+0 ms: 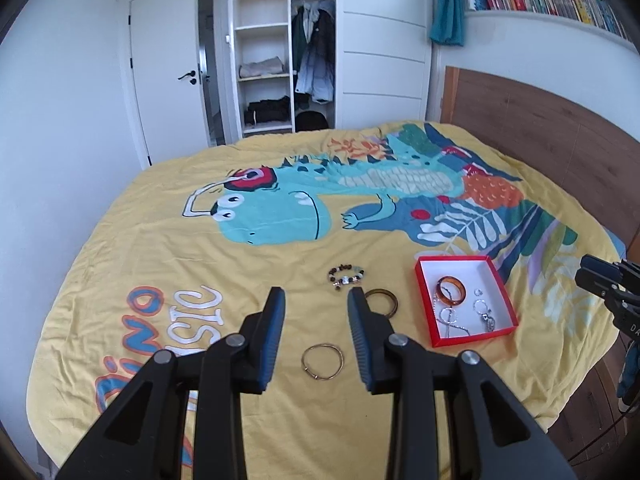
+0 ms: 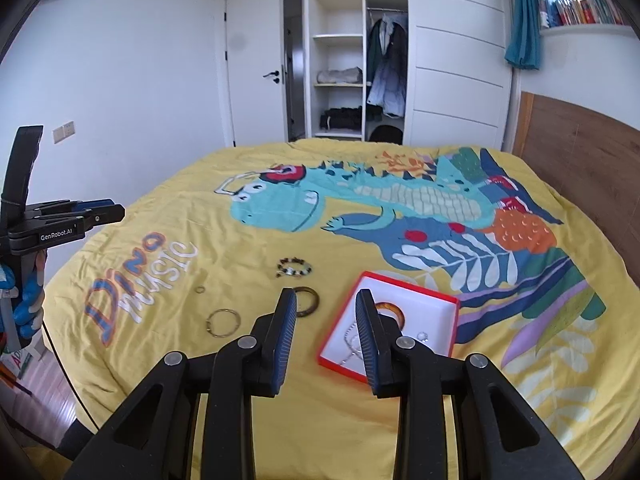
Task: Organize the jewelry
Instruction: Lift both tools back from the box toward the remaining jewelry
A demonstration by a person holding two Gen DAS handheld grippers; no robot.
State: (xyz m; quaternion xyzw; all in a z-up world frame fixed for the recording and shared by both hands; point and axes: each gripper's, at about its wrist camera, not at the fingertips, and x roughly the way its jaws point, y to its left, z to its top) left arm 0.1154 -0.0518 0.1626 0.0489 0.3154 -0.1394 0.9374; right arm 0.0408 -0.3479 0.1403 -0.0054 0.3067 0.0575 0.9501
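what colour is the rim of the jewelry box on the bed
Red rim, white inside; clearest in the left wrist view.

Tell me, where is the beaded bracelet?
In the left wrist view, the beaded bracelet lies on the yellow bedspread, left of the red box and just beyond the dark brown bangle.

"DINO MUSIC" (bedspread (image 2: 248, 392)), "GenRobot.AI" (left tool (image 2: 116, 210))
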